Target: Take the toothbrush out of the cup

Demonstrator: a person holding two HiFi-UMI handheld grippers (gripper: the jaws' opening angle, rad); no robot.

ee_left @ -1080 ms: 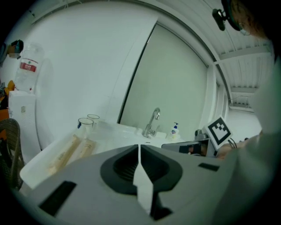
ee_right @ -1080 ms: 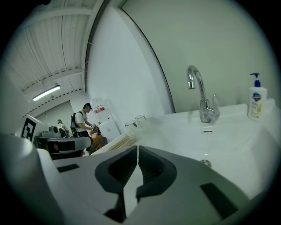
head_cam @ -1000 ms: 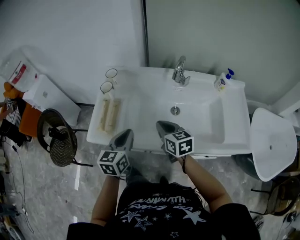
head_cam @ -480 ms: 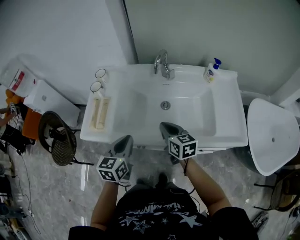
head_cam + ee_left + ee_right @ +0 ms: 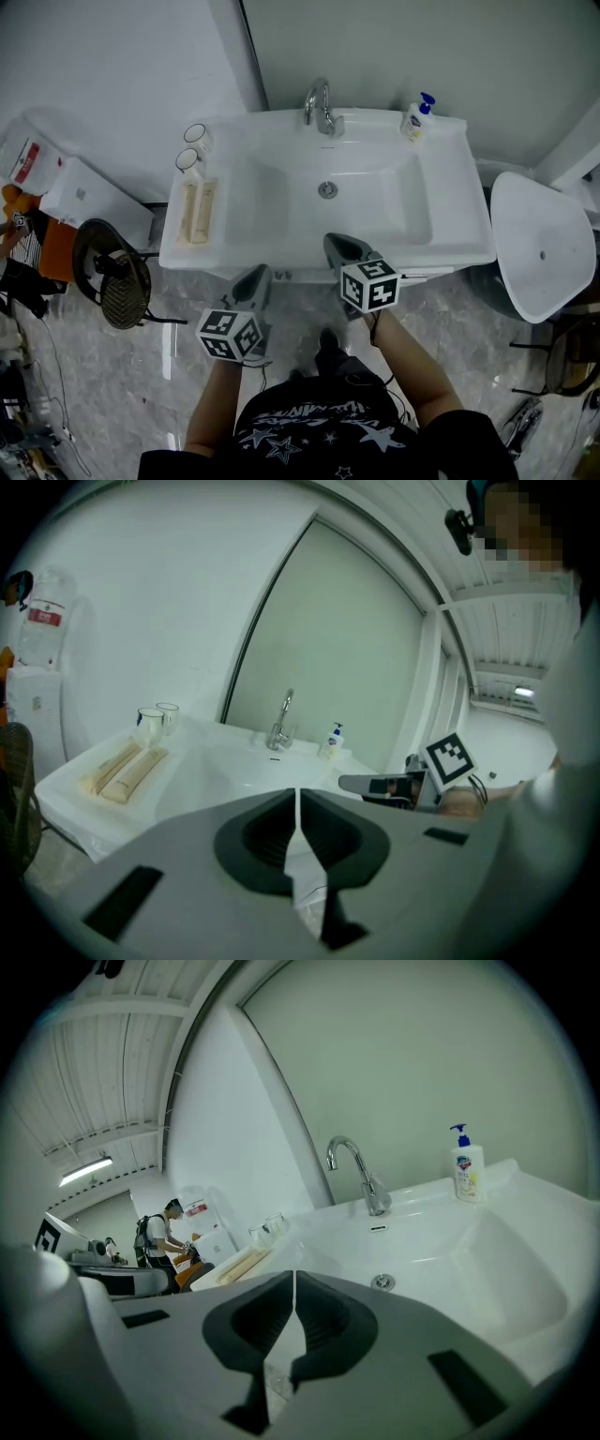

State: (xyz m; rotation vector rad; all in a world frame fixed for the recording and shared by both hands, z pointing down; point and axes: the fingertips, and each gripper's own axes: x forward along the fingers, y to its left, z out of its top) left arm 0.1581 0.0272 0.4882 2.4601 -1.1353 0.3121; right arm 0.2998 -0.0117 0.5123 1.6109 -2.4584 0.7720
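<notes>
Left gripper view gives the closest look at the 2 cups (image 5: 157,719). They stand side by side at the back left corner of the counter (image 5: 187,771), ahead and to the left of the left claw (image 5: 297,803) and well apart from it. A small dark blue bit shows at the rim of the nearer cup. Whether that is the toothbrush I cannot tell, and the head view, looking down on both cups, shows only pale rims.

Between the cups and the left claw lie 2 tan packs (image 5: 127,769), side by side, their print too small to read. The left claw's jaws are pressed together with nothing between them. So are those of the right claw (image 5: 294,1283), which points at the basin (image 5: 487,1269), the drain (image 5: 382,1282) ahead and slightly right of it.

Beyond the right claw stand the tap (image 5: 361,1180) and, farther right, a soap bottle (image 5: 467,1174) with a blue pump. Its label has blue and yellow patches, but no word is legible.

Only the right gripper view shows a person with a backpack (image 5: 157,1237), far off to the left. Only the head view shows both claws side by side near the counter's front edge. It also shows a dark round wire-mesh thing (image 5: 111,286) on the floor left of the left claw. White lettering with stars on the holder's black shirt (image 5: 309,427) is too warped to read.

A white wall box (image 5: 42,621) carries a red label, unreadable.
</notes>
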